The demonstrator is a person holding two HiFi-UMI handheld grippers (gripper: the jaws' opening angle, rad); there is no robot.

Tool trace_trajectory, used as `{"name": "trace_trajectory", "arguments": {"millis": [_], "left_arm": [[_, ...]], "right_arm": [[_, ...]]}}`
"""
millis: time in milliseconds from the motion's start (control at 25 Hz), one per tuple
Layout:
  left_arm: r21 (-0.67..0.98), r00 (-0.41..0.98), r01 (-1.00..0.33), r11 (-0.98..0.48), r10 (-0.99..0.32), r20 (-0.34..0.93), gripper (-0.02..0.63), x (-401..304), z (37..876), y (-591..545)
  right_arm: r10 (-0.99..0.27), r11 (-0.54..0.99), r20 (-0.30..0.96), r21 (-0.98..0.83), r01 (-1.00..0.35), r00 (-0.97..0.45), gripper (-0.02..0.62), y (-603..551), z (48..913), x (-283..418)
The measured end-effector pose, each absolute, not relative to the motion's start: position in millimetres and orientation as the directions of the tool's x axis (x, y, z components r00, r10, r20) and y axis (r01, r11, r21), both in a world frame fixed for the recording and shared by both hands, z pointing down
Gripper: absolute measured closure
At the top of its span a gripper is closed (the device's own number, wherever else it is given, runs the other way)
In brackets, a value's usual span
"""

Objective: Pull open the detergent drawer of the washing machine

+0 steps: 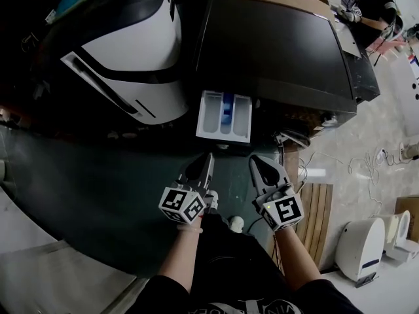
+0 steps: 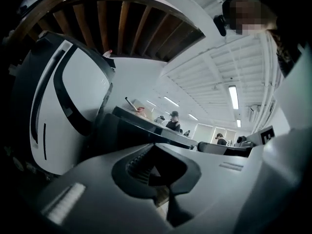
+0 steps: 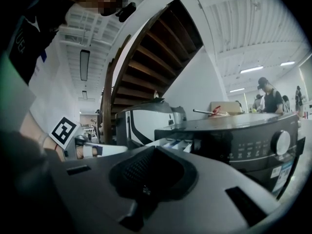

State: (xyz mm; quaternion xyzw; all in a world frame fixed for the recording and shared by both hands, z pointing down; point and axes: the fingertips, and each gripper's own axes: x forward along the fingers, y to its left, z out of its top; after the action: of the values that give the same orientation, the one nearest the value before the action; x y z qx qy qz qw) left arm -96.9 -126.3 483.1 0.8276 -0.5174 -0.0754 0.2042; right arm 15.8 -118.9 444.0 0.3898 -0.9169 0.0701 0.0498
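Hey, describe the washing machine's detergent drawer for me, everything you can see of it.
The detergent drawer is pulled out at the left end of the front of the dark washing machine. It looks like pale grey-white plastic, divided into compartments, with a blue insert in the middle one. It sits level, open side up. Nothing touches it.

Left forearm (image 1: 184, 254) and right forearm (image 1: 296, 260) both reach out from the near edge, side by side, not touching. Left gripper (image 1: 208, 158) points toward the far side, jaws pressed together with nothing between, its marker cube (image 1: 182, 205) rolled onto a corner (two marker faces show). Right gripper (image 1: 258, 162), just to the right, runs roughly parallel, jaws also closed and empty.
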Motion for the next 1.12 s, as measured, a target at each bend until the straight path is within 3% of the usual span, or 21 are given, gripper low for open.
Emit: {"name": "trace_trajectory", "arguments": {"millis": [480, 1120], "left_arm": [[0.231, 0.427, -0.889, -0.395, -0.898, 0.11, 0.597, -107, 424, -121], [0.198, 0.454, -0.879, -0.434, -0.888, 0.067, 0.597, -108, 360, -119]], "right_arm": [[-0.701, 0.708, 0.078, -0.052, -0.705, -0.709, 0.581, -117, 389, 19], [-0.672, 0.741, 0.009, -0.02, -0.672, -0.741, 0.581, -105, 331, 15]]}}
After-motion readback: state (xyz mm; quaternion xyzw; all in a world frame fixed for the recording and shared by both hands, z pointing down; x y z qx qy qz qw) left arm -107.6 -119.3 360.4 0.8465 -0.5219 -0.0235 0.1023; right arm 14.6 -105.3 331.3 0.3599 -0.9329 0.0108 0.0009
